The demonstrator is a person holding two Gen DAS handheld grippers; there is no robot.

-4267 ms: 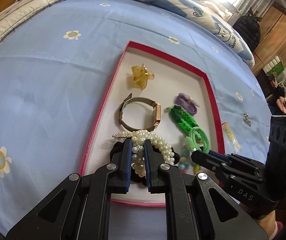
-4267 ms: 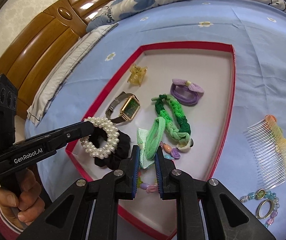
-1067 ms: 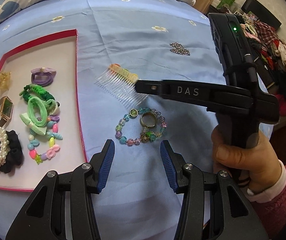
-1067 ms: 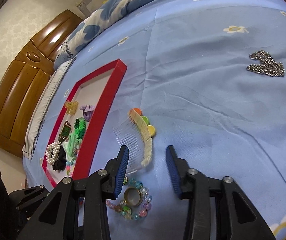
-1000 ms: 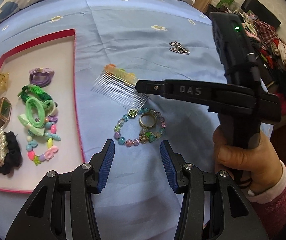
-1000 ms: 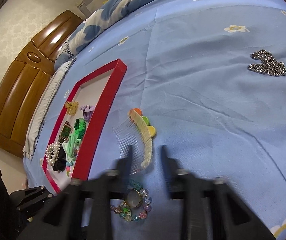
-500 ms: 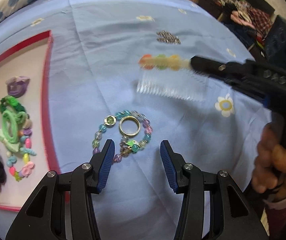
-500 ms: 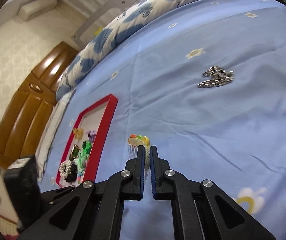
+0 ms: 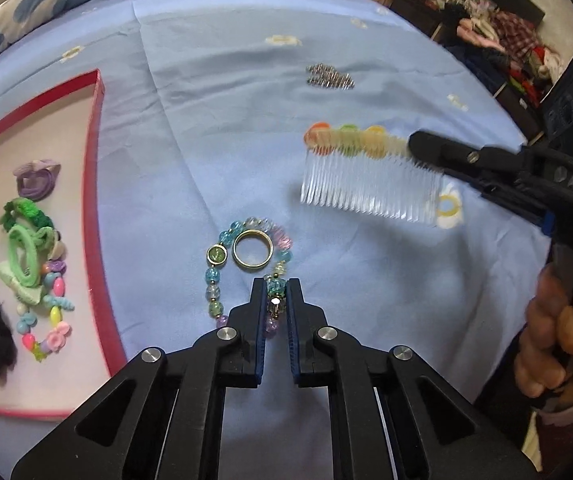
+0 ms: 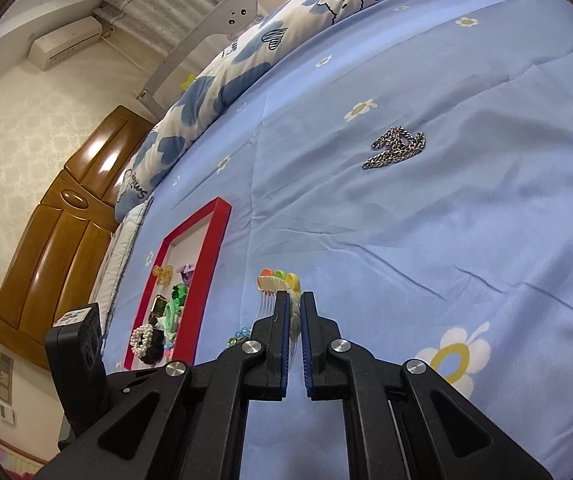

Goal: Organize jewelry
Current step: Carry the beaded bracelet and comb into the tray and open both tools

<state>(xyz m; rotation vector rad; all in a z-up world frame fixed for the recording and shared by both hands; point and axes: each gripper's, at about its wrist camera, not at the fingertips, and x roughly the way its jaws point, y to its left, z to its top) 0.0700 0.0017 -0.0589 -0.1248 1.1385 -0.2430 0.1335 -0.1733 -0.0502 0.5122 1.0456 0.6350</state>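
Down on the blue bedsheet (image 9: 214, 128), the beaded bracelet (image 9: 222, 264) has its near loop pinched between the narrow jaws of the left gripper (image 9: 276, 300). To the right, the right gripper (image 10: 293, 312) holds the clear hair comb (image 9: 366, 176) lifted above the sheet. Farther off lies a silver chain (image 10: 396, 146); the red tray (image 9: 98, 208) of hair ties sits left.
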